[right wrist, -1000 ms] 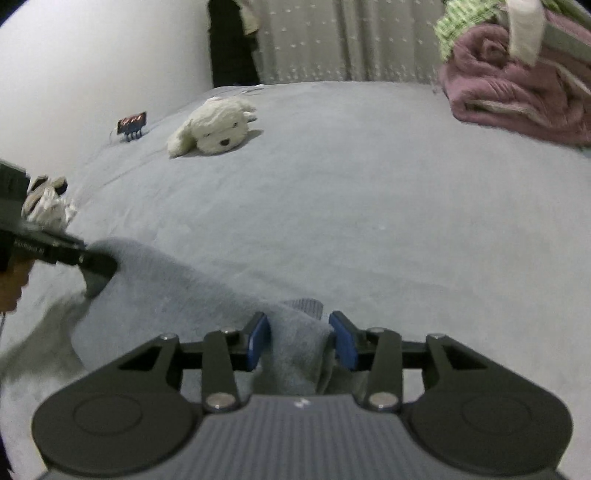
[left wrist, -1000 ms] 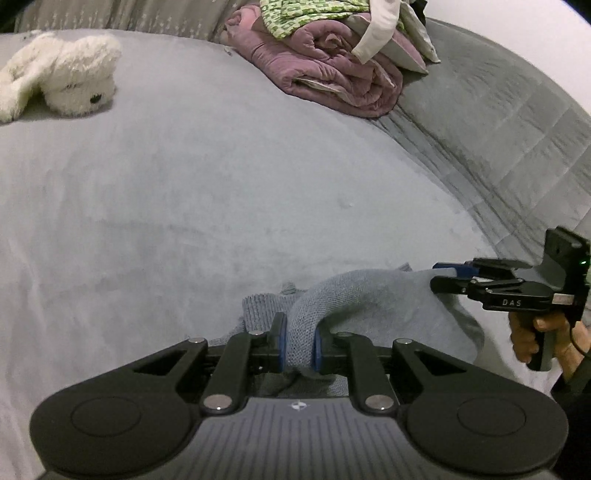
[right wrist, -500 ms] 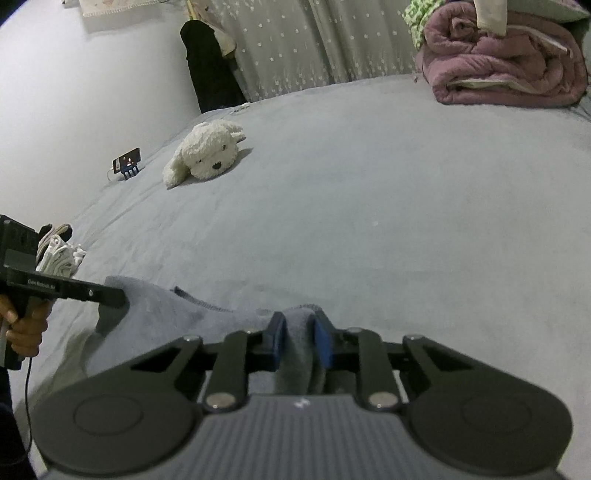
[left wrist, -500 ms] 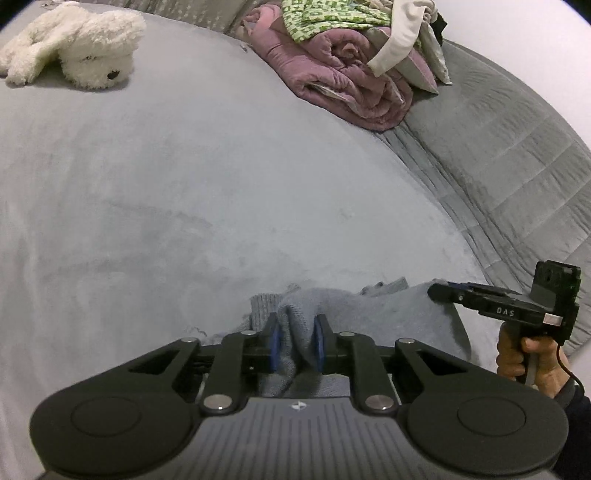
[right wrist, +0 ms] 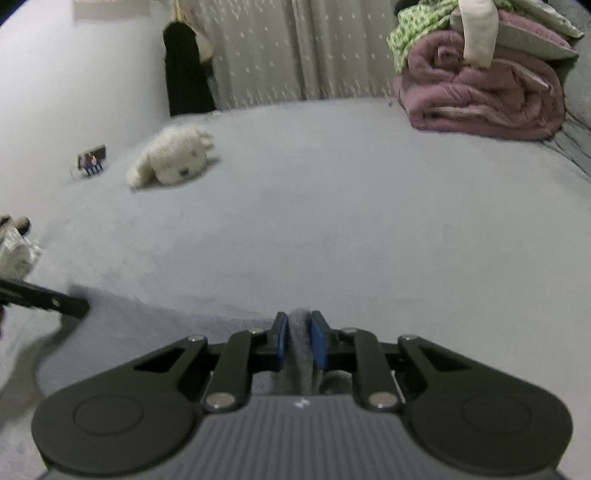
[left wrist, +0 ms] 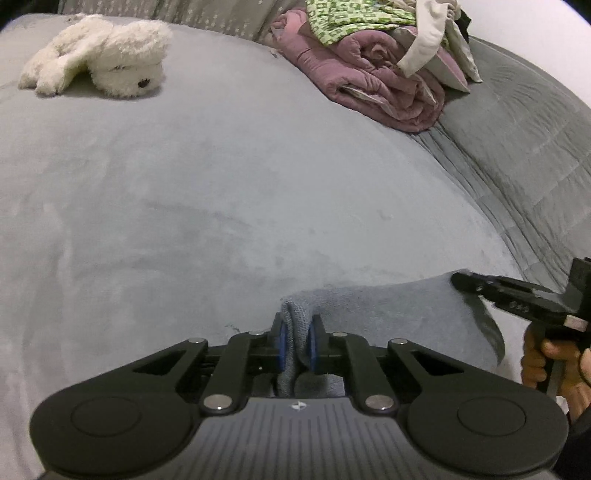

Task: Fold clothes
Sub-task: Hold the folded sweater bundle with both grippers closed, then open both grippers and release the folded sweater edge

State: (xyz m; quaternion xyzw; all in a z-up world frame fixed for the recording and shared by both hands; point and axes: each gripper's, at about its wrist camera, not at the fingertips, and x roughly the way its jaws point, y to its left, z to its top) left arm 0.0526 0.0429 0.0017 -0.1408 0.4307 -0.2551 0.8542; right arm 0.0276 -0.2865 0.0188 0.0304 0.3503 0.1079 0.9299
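Left wrist view: the left gripper point(left wrist: 295, 341) is clamped on a bunched fold of the grey knit point(left wrist: 388, 306), its blue pads point(left wrist: 281, 345) pressing the cloth from both sides. The knit lies at the near edge of the bed point(left wrist: 221, 184) and stretches right to the right gripper point(left wrist: 460, 282), whose black tip sits at the cloth's far corner. A hand point(left wrist: 543, 360) holds that gripper's grip at the frame's right edge. Far back on the left a white plush dog point(left wrist: 107, 70) lies on its side. Far back on the right a rolled mauve quilt point(left wrist: 376, 85) carries a green patterned cloth point(left wrist: 347, 16) and a pale one draped over it. A grey quilted cover point(left wrist: 524, 140) runs down the right side.

Right wrist view: the right gripper point(right wrist: 300, 343) has its jaws drawn in on a narrow ridge of the knit point(right wrist: 147, 328), pads point(right wrist: 319, 345) tight on it. The knit spreads left to the left gripper point(right wrist: 75, 306), blurred here, so its grip at that corner is probably firm but cannot be read from this side. The dog point(right wrist: 173, 158) lies mid-left, the quilt point(right wrist: 484, 96) far right. A dotted curtain point(right wrist: 295, 51) hangs behind the bed, with a dark garment point(right wrist: 186, 70) to its left.
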